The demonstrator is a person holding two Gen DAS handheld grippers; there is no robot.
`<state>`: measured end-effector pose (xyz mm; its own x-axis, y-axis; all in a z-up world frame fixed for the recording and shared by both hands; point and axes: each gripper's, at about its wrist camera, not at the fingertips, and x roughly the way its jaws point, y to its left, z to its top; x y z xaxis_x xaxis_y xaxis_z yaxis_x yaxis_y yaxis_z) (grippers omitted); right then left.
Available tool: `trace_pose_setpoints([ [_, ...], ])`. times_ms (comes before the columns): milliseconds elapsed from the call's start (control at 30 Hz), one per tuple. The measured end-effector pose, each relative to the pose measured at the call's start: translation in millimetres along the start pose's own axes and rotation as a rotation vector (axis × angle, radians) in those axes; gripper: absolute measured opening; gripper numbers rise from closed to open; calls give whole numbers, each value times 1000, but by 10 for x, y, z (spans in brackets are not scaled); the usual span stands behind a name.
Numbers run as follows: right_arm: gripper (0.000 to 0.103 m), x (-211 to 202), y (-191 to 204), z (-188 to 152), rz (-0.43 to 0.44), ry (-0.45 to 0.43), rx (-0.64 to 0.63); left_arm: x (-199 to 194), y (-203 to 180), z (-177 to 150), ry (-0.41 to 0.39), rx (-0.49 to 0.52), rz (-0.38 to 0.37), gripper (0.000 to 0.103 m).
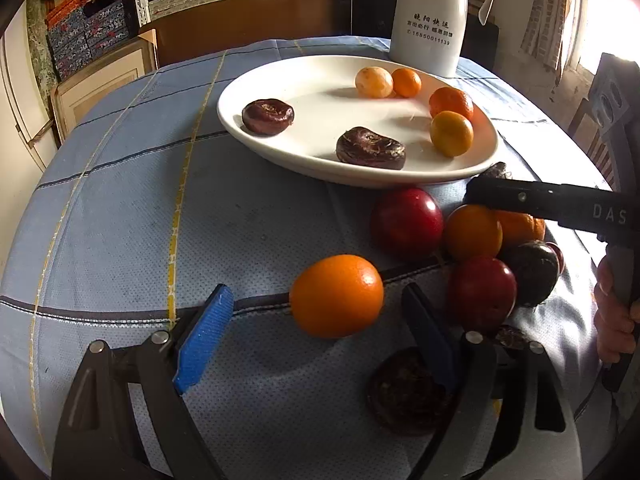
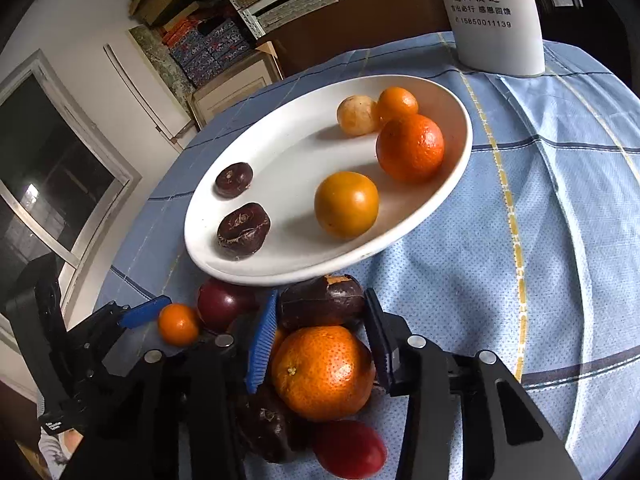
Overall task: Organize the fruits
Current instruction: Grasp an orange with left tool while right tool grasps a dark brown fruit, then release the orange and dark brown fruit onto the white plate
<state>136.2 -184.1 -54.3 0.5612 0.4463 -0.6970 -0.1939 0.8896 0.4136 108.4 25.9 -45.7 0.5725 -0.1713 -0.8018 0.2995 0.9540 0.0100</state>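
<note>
A white oval plate (image 1: 280, 92) (image 2: 280, 152) holds several small oranges, a pale round fruit (image 1: 374, 82) and two dark brown fruits. On the blue cloth in front of it lie loose fruits: an orange (image 1: 336, 296), red plums (image 1: 406, 218) and dark ones. My left gripper (image 1: 316, 344) is open, its blue pads either side of the orange, just short of it. My right gripper (image 2: 320, 328) is around a dark brown fruit (image 2: 322, 300), its pads close beside it, just above a big orange (image 2: 324, 372). It shows in the left wrist view (image 1: 496, 192) too.
A white thermos jug (image 1: 428, 16) (image 2: 496, 16) stands behind the plate at the table's far edge. The round table has a blue checked cloth (image 1: 120, 200). Shelves with boxes and a door stand beyond on the left.
</note>
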Motion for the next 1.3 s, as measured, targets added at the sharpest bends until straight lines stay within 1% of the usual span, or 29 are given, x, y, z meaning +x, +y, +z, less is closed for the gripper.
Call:
trace_pose_setpoints([
  [100, 42, -99, 48, -106, -44, -20, -31, -18, -7, -8, -5, 1, -2, 83],
  [233, 42, -236, 28, -271, -42, -31, -27, -38, -56, -19, -12, 16, -11, 75],
  [300, 42, -295, 30, -326, -49, -44, -32, -43, -70, -22, -16, 23, -13, 73],
  [333, 42, -332, 17, -335, -51, -61, -25, -45, -72, -21, -18, 24, -16, 70],
  [367, 42, -370, 8, -331, -48, -78, -16, -46, -75, -20, -20, 25, -14, 62],
  [400, 42, -417, -20, -317, -41, -101, 1, -42, -75, -18, -19, 25, -15, 57],
  [433, 42, -454, -51, -307, -38, -117, 18, -43, -73, -17, -21, 24, -13, 54],
  [533, 42, -478, -130, -277, -39, -130, 61, -44, -68, -15, -24, 20, -17, 53],
  [633, 42, -469, -144, -270, -35, -129, 70, -50, -44, -5, -29, 11, -24, 45],
  [733, 42, -468, -128, -268, -37, -134, 62, -75, -18, 7, -44, -5, -36, 40],
  [900, 42, -515, -141, -259, -32, -156, 76, -200, -33, 8, -93, -2, -27, 40],
  [1067, 42, -672, -101, -244, -14, -228, 66, -443, -16, 54, -177, -15, -26, 40],
  [1133, 42, -727, -76, -186, -1, -259, 65, -511, -22, 156, -203, -13, -27, 40],
  [1300, 42, -675, 67, 136, 17, -266, 46, -438, -51, 610, -216, -16, -30, 40],
])
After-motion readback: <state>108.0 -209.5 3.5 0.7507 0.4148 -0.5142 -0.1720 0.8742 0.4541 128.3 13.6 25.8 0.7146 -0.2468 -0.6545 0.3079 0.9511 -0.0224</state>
